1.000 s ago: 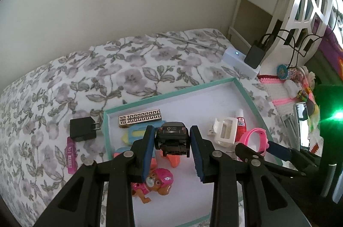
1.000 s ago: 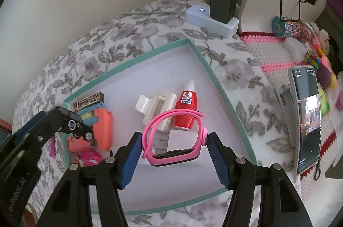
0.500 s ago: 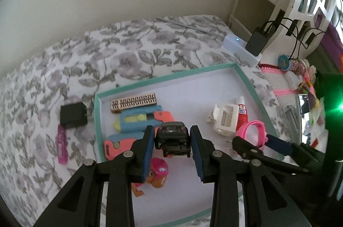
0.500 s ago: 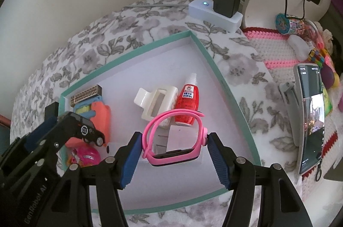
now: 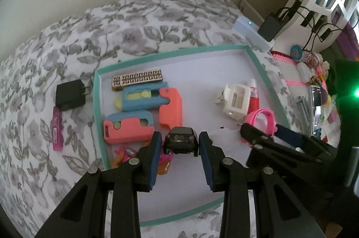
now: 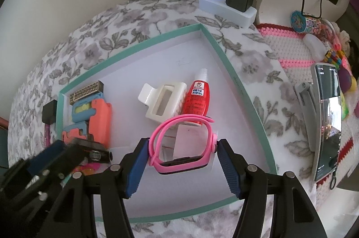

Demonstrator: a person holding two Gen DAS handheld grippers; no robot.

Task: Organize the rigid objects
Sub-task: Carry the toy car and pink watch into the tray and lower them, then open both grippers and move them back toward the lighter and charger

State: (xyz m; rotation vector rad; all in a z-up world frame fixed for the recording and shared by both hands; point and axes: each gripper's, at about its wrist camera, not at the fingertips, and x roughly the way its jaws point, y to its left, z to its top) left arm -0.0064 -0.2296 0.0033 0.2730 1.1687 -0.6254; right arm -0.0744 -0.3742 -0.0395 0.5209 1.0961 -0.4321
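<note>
Above the teal-rimmed tray (image 5: 97, 103) on the flowered bedcover (image 5: 134, 20), both grippers point steeply downward, side by side; the left gripper (image 5: 180, 143) is closed narrowly on a black toy car (image 5: 181, 141), its blue pads (image 5: 155, 157) pressing the car's two sides, over the near left part of the tray, just in front of the orange and blue plastic pieces (image 5: 129, 126); the right gripper (image 6: 182, 161) stands wider and holds a pink wristband watch (image 6: 182, 148) by its two sides, over the tray's middle, near the red bottle (image 6: 197, 97) and the white hair clip (image 6: 162, 103); a black charger (image 5: 70, 94) lies outside the tray.
</note>
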